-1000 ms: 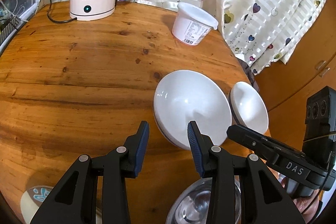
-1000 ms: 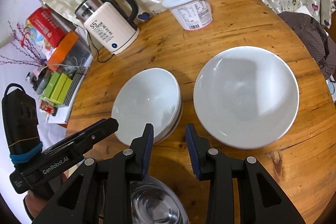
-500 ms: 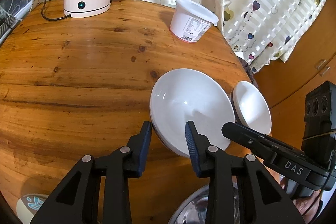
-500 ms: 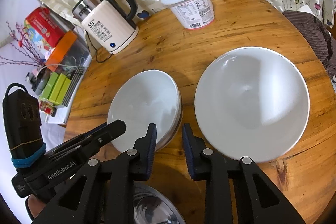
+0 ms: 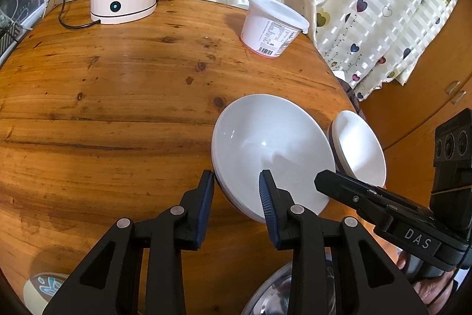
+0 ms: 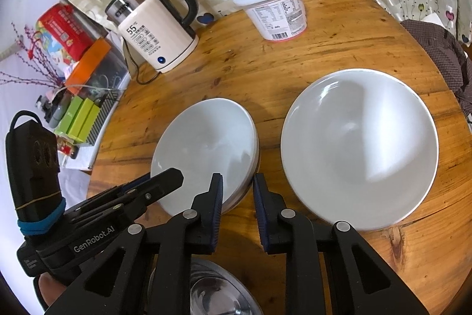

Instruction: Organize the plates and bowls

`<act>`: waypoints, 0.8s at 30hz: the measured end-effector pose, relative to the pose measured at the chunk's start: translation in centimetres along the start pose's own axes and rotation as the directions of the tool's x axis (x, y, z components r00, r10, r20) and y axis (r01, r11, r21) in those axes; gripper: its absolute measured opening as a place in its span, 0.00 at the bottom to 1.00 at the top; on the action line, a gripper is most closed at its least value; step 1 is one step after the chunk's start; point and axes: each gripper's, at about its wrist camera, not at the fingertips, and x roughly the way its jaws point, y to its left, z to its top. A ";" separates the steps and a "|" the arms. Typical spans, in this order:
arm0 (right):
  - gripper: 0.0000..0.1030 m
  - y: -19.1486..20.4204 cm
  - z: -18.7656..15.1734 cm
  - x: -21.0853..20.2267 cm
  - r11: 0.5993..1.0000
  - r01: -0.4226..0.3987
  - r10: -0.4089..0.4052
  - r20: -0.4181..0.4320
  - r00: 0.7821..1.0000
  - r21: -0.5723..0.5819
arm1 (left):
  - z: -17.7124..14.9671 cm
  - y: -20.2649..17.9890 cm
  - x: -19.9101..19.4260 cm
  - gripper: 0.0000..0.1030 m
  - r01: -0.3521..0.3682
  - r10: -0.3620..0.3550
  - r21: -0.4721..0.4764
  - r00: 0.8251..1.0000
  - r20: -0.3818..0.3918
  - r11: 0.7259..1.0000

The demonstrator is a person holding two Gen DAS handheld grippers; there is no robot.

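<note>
Bowls (image 5: 265, 149), white, seemingly stacked, rim between the left gripper (image 5: 236, 194) fingers, parted.

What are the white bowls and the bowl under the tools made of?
White bowls: likely glazed ceramic, glossy with soft window highlights. Bowl near the tools: looks like polished metal, probably stainless steel, with mirror-like reflections.

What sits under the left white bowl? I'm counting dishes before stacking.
Under the left white bowl at least one more white rim shows, so it is a nested stack. How many lie beneath is hidden.
</note>
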 end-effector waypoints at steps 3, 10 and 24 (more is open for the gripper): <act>0.20 0.2 0.0 -0.3 1.000 0.000 0.000 0.005 1.000 -0.007 | 0.0 0.0 -0.2 0.32 0.000 0.000 0.005 1.000 0.006 1.000; 0.20 0.9 -0.2 -1.4 1.000 -0.005 0.006 0.018 1.000 -0.021 | -0.2 -0.3 -1.7 0.32 -0.002 0.001 0.017 1.000 0.025 1.000; 0.20 2.6 -1.9 -5.0 0.999 -0.017 0.020 0.053 0.998 -0.047 | -1.9 -1.7 -5.9 0.32 0.000 -0.004 0.042 0.997 0.071 0.999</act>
